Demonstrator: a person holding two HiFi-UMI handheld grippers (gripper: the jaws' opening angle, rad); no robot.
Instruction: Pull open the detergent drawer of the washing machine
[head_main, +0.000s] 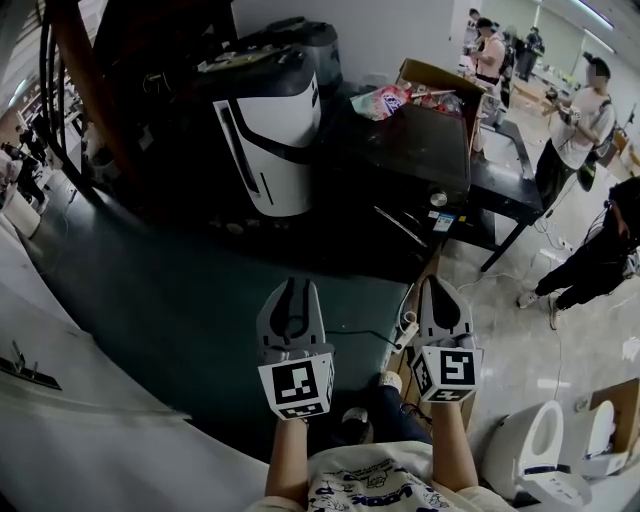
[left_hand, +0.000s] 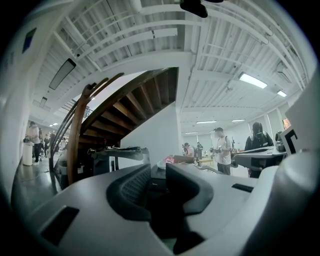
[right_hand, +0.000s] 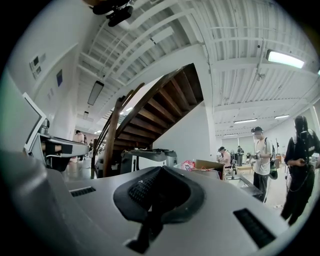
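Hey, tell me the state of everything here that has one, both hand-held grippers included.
Left hand-held gripper: jaws slightly apart, nothing between them.
Right hand-held gripper: jaws together, empty.
Cardboard box: open, flap standing up.
Toilet: lid raised.

Left gripper (head_main: 290, 290) and right gripper (head_main: 441, 288): light grey moulded shells, black ribbed pads (left_hand: 134, 187) lining the jaws. Each carries a white cube (head_main: 297, 385) with black square markers. Person wears a white T-shirt (head_main: 375, 488) with dark blue print and dark trousers (head_main: 400, 420).
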